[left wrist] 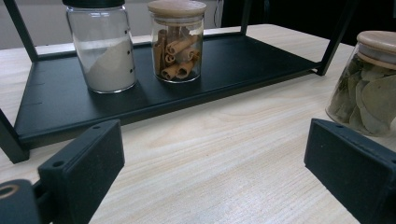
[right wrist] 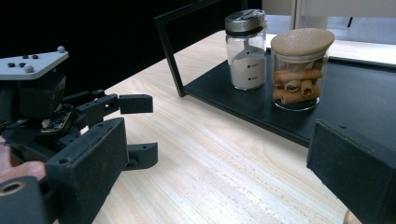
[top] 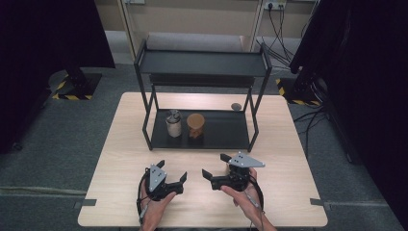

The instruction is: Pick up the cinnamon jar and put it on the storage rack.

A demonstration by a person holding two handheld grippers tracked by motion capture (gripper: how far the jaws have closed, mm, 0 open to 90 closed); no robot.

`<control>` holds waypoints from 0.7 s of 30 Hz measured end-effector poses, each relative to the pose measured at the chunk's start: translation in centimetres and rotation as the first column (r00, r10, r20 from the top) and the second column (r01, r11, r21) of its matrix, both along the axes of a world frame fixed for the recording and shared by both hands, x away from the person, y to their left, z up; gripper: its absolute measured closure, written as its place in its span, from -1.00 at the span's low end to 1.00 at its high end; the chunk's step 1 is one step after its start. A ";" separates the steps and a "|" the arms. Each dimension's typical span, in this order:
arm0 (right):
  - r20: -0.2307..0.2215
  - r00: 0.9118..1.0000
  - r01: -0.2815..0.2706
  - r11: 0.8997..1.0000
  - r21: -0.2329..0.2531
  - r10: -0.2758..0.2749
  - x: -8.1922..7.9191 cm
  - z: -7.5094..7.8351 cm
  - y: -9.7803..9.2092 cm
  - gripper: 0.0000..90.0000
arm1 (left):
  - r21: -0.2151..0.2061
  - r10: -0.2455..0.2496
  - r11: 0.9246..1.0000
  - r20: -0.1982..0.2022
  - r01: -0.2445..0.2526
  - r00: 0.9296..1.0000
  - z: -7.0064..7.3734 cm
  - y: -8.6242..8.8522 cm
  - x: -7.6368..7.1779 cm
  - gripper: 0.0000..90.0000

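A black two-tier shelf stands on the wooden table. On its lower tray sit a glass shaker of white powder and, to its right, a wooden-lidded jar of cinnamon sticks. The left gripper view has a jar of bay leaves standing on the table at its right edge. My left gripper and right gripper are both open and empty. They hover near the table's front, in front of the shelf.
A small grey round object lies on the table behind the shelf's right legs. The upper shelf overhangs the lower tray. Dark curtains and stands flank the table, with cables on the floor at the right.
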State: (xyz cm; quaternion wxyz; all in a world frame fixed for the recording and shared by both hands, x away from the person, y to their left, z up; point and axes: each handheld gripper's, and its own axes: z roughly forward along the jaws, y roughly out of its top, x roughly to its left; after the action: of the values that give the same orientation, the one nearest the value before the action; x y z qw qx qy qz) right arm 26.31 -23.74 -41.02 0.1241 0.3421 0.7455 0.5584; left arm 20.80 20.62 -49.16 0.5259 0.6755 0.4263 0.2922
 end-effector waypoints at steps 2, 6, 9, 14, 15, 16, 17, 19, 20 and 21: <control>0.004 1.000 -0.002 1.000 -0.003 0.002 -0.2 0.0 -0.1 -0.87 | 0.000 0.000 1.000 0.000 0.000 1.000 0.0 0.0 0.0 -0.90; 0.005 1.000 -0.001 1.000 -0.002 0.001 -0.7 -0.1 -0.3 -0.87 | -0.001 0.000 1.000 0.000 0.000 1.000 0.0 0.0 0.0 -0.90; 0.012 1.000 0.002 1.000 -0.008 -0.002 -1.2 -0.1 -0.5 -0.87 | -0.002 -0.001 1.000 0.000 0.001 1.000 0.0 0.0 0.0 -0.90; 0.018 1.000 0.009 1.000 -0.015 -0.009 -1.7 -0.2 -0.7 -0.87 | 0.000 -0.001 1.000 0.000 0.001 1.000 0.0 0.0 0.0 -0.90; 0.019 1.000 0.010 1.000 -0.015 -0.010 -1.8 -0.2 -0.7 -0.87 | 0.000 -0.001 1.000 -0.001 0.001 1.000 0.0 0.0 0.0 -0.90; 0.021 1.000 0.011 1.000 -0.017 -0.011 -2.0 -0.3 -0.8 -0.87 | 0.000 0.000 1.000 -0.001 0.000 1.000 0.0 0.0 0.0 -0.90; 0.021 1.000 0.012 1.000 -0.018 -0.011 -2.1 -0.3 -0.9 -0.87 | 0.000 0.000 1.000 -0.001 0.000 1.000 0.0 0.0 0.0 -0.90; 0.020 1.000 0.015 1.000 -0.018 -0.015 -2.3 -0.4 -1.1 -0.87 | 0.000 0.000 1.000 -0.001 0.000 1.000 0.0 0.0 0.0 -0.90; 0.020 1.000 0.017 1.000 -0.017 -0.017 -2.3 -0.4 -1.2 -0.87 | 0.000 0.000 1.000 -0.001 0.000 1.000 0.0 0.0 0.0 -0.90; 0.019 1.000 0.019 1.000 -0.017 -0.019 -2.4 -0.5 -1.3 -0.87 | 0.000 0.000 1.000 0.000 0.000 1.000 0.0 0.0 0.0 -0.90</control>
State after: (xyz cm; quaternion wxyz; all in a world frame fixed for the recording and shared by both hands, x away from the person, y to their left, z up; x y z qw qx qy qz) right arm 23.87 -25.01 -41.49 0.1393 0.3427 0.7457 0.5541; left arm 20.76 20.61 -49.16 0.5259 0.6756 0.4263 0.2920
